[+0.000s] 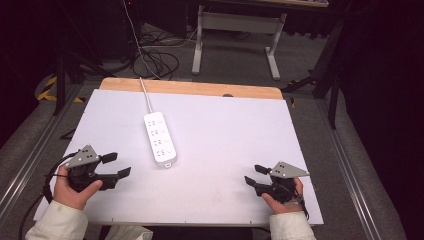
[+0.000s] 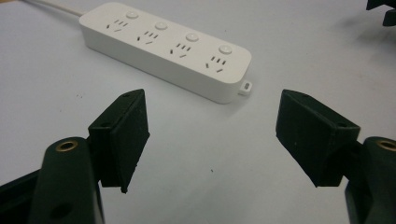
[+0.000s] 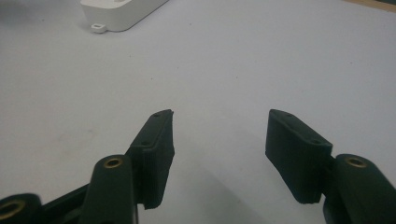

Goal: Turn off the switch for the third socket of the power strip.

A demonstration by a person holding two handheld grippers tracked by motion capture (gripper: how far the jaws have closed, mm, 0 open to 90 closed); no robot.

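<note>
You hold the left gripper (image 1: 116,164) at the near left part of the white table (image 1: 240,150), and its jaws point to the right, toward the middle of the table. The jaws stand wide apart and nothing is between them; in the left gripper view you see only the bare white surface in the gap. Your left hand (image 1: 72,189) is around the gripper body, and the grey three-cornered plate sits on top of it.

The white power strip (image 1: 160,138) lies flat on the table, a little left of the centre, with its long side running from far to near. It has four socket groups, each with a small round button beside it. Its cable (image 1: 146,95) leaves from the far end and goes over the far edge of the table. At the near end there is a small tab (image 2: 245,87). The strip is to the right of the left gripper and a little farther away, near but not touching.

You hold the right gripper (image 1: 253,174) at the near right part of the table, with the jaws pointing left. These jaws are also open, and they hold nothing. In the right gripper view the near end of the power strip (image 3: 122,11) shows at the top left, well apart from the jaws.
</note>
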